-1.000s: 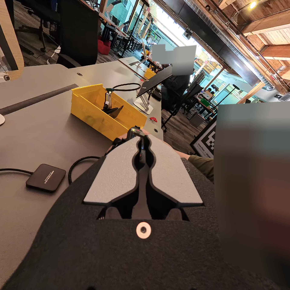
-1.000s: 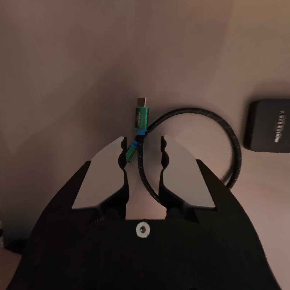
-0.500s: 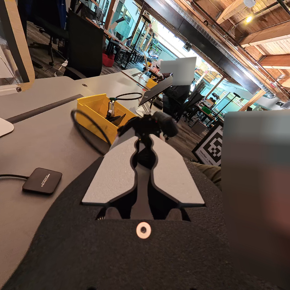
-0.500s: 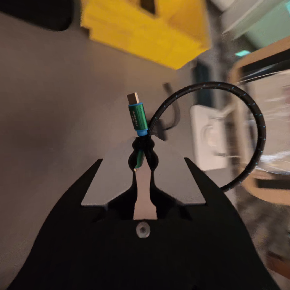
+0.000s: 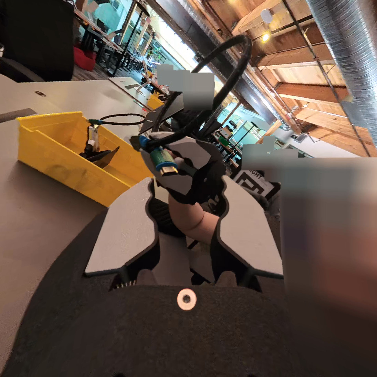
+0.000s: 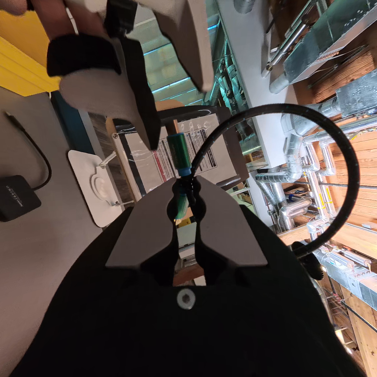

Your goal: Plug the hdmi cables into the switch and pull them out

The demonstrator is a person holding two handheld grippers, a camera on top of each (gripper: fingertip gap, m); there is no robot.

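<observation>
My right gripper [image 6: 186, 180] is shut on a black braided HDMI cable [image 6: 344, 159], pinching both ends together. One green plug [image 6: 179, 155] sticks out past the fingertips and the cable loops off to the right. In the left wrist view this gripper [image 5: 145, 145] hangs in the air just ahead, with the green plug [image 5: 163, 161] and its gold tip pointing toward me. My left gripper [image 5: 186, 181] is open and empty, right below that plug. It also shows at the top of the right wrist view [image 6: 177, 116]. The black switch [image 6: 14, 197] lies on the grey table.
A yellow bin [image 5: 71, 177] stands on the table [image 5: 40, 224] to the left, holding another cable [image 5: 122, 120] with a green plug and dark items. A white stand base [image 6: 95, 183] sits past the switch. A person's hand [image 5: 189, 222] holds the right gripper.
My right gripper closed on the cable, lifted it off the table and swung it up in front of my left gripper. My left gripper went from shut to open and tilted up.
</observation>
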